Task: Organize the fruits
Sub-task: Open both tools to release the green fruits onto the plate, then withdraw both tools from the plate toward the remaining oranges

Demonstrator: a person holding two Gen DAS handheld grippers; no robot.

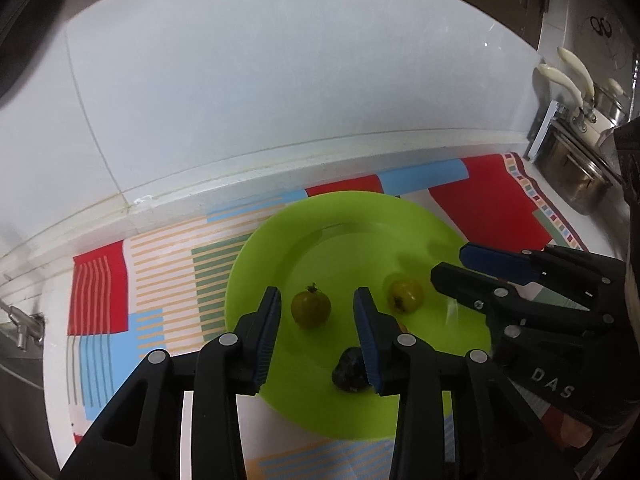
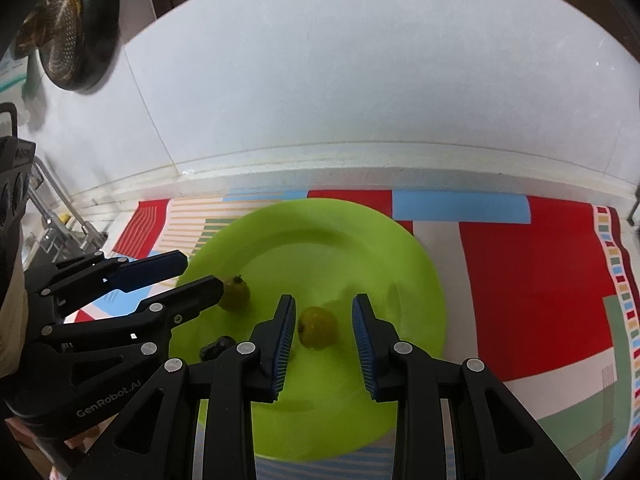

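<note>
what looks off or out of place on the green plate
A small dark, lumpy item lies near the green plate's front rim, beside two yellow-green round fruits. It is blackish and irregular, unlike them; I cannot tell what it is. Nothing is spilled or tipped.

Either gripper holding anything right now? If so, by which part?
Nothing is held. The left gripper and right gripper hang over the green plate with gaps in their jaws; both small fruits lie loose on it.

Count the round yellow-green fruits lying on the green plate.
2: one fruit left of centre on the plate, the other fruit to its right. More may hide behind the tools.
</note>
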